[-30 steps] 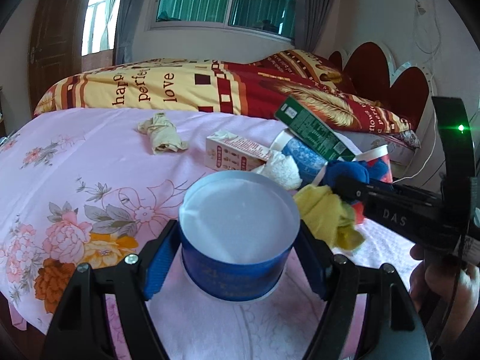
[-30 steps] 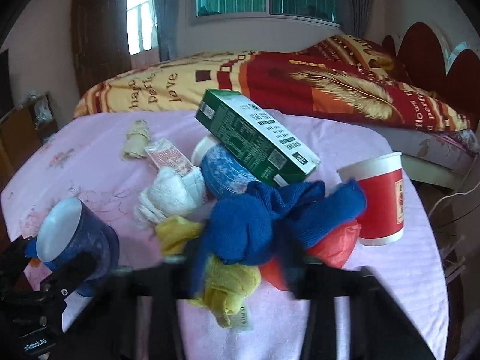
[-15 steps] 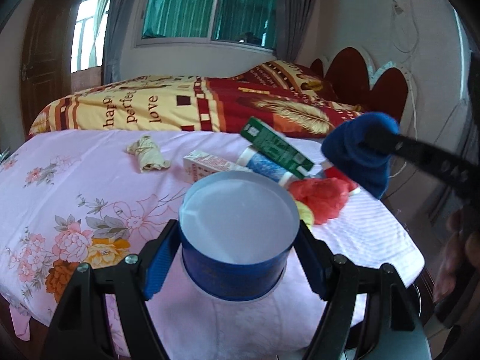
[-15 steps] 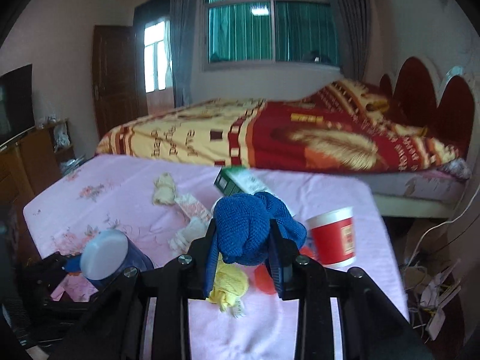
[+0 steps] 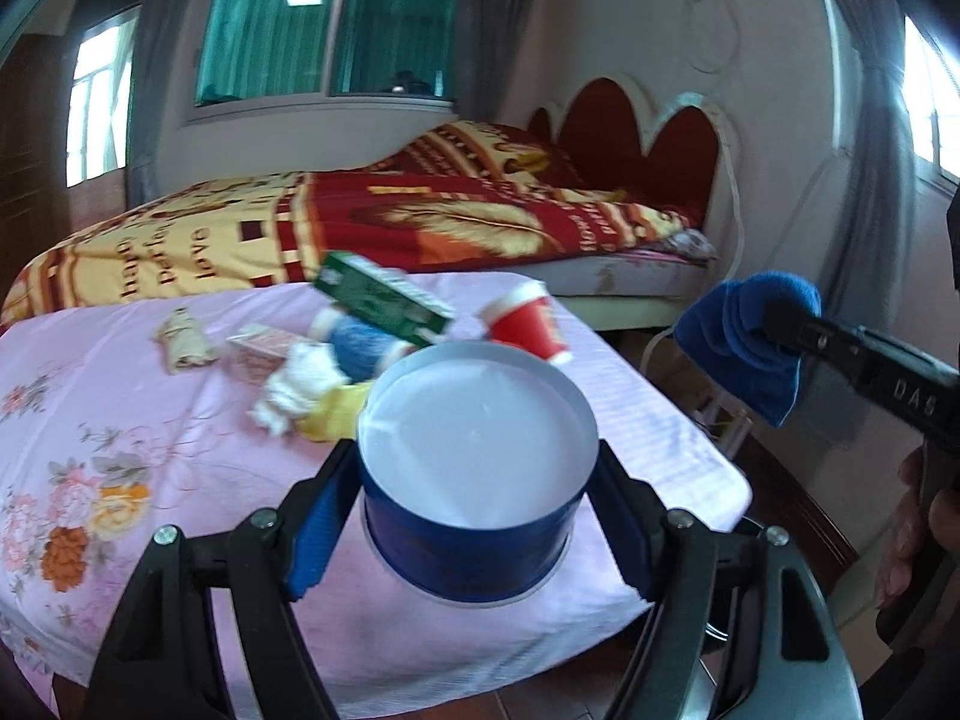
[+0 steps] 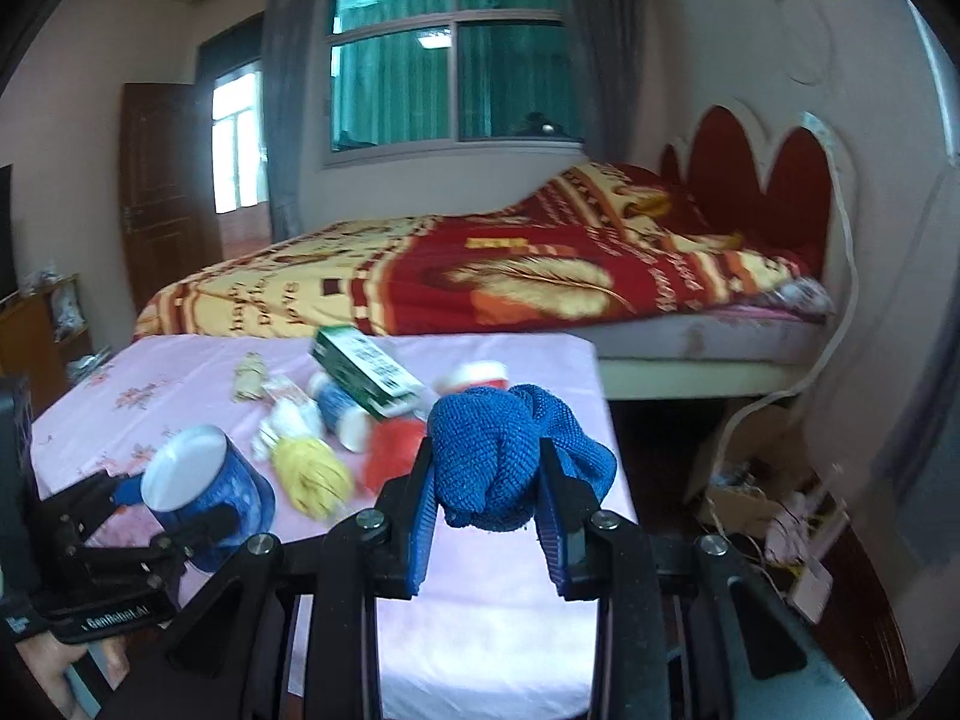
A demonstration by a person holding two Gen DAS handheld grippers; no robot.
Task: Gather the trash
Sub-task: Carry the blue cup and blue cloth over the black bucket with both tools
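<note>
Near the right edge of the pink floral tablecloth point(image 5: 120, 420), a glossy blue cylindrical cup point(image 5: 474, 516) sits pinched between the left gripper point(image 5: 474, 516) pads. The right gripper point(image 6: 487, 501) is clamped on a knitted blue cloth point(image 6: 498, 456) (bunched, soft), held clear of the cloth's edge. A green carton point(image 6: 366, 372), red paper cup point(image 5: 528, 324) and yellow rag point(image 6: 312, 474) remain heaped mid-table. The blue cloth has been carried farther right than half a second ago.
</note>
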